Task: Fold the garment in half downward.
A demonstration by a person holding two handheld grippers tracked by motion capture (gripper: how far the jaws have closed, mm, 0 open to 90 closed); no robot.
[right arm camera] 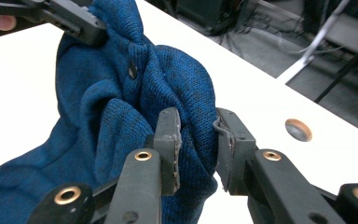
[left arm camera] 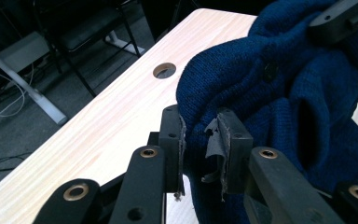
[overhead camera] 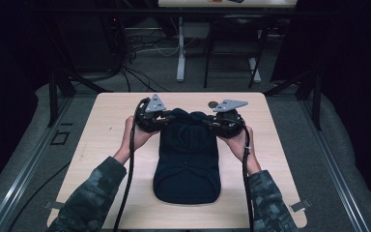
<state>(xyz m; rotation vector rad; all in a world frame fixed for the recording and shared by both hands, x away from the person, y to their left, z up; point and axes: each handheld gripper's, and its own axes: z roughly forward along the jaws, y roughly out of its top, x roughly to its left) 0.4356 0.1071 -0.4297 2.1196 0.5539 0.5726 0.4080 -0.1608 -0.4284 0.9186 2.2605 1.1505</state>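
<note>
A dark blue knitted garment (overhead camera: 187,159) lies folded lengthwise on the light wooden table (overhead camera: 106,140), and its far end is bunched up. My left gripper (overhead camera: 162,118) is shut on a fold at the far left corner, with the knit pinched between its jaws (left arm camera: 200,144). My right gripper (overhead camera: 211,122) is shut on a thick fold at the far right corner (right arm camera: 198,144). A small dark button (right arm camera: 132,70) shows on the raised fabric (left arm camera: 279,93). The right gripper's jaw (left arm camera: 340,16) shows in the left gripper view, and the left gripper (right arm camera: 74,18) shows in the right gripper view.
A round hole (overhead camera: 213,104) in the tabletop lies just beyond the right gripper, and it also shows as the hole (left arm camera: 164,70) (right arm camera: 298,129). Past the table's far edge are desk legs (overhead camera: 180,53), a black frame and cables on grey floor. Bare tabletop flanks the garment.
</note>
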